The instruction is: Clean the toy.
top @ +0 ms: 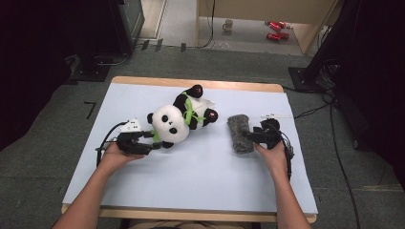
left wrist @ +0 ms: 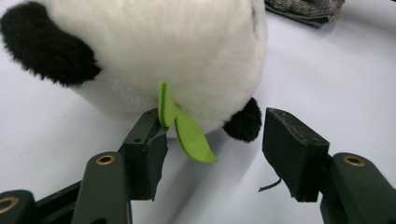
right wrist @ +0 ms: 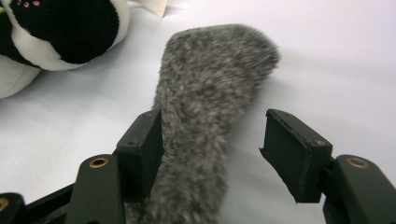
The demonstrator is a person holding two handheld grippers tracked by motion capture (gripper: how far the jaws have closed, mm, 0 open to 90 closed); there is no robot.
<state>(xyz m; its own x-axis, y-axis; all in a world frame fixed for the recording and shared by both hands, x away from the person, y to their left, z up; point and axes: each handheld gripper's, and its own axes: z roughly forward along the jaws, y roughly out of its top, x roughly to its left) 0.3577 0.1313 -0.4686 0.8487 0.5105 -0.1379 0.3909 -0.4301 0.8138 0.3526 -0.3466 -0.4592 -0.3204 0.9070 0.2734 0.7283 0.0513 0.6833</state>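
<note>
High view: on the worktop (top: 200,167), the left gripper (top: 152,143) stands open at the plush panda (top: 179,119), its green leaf (left wrist: 187,133) between the jaws; at right, the right gripper (top: 248,136) is open around the grey furry cover (top: 239,133), unpinched

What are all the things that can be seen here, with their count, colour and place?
panda plush toy: one, black and white with green leaves, on its back left of the table's middle.
furry grey piece: one, grey, lying on the table right of the panda.
table: one, white top with a wooden edge, on a grey floor.
mug: one, pale, on the floor beyond the table.
red cans: seemingly two, red, on the floor right of the mug.
left gripper: one, black, open, a green leaf between its jaws, at the panda's head.
right gripper: one, black, open, jaws either side of the furry grey piece.
</note>
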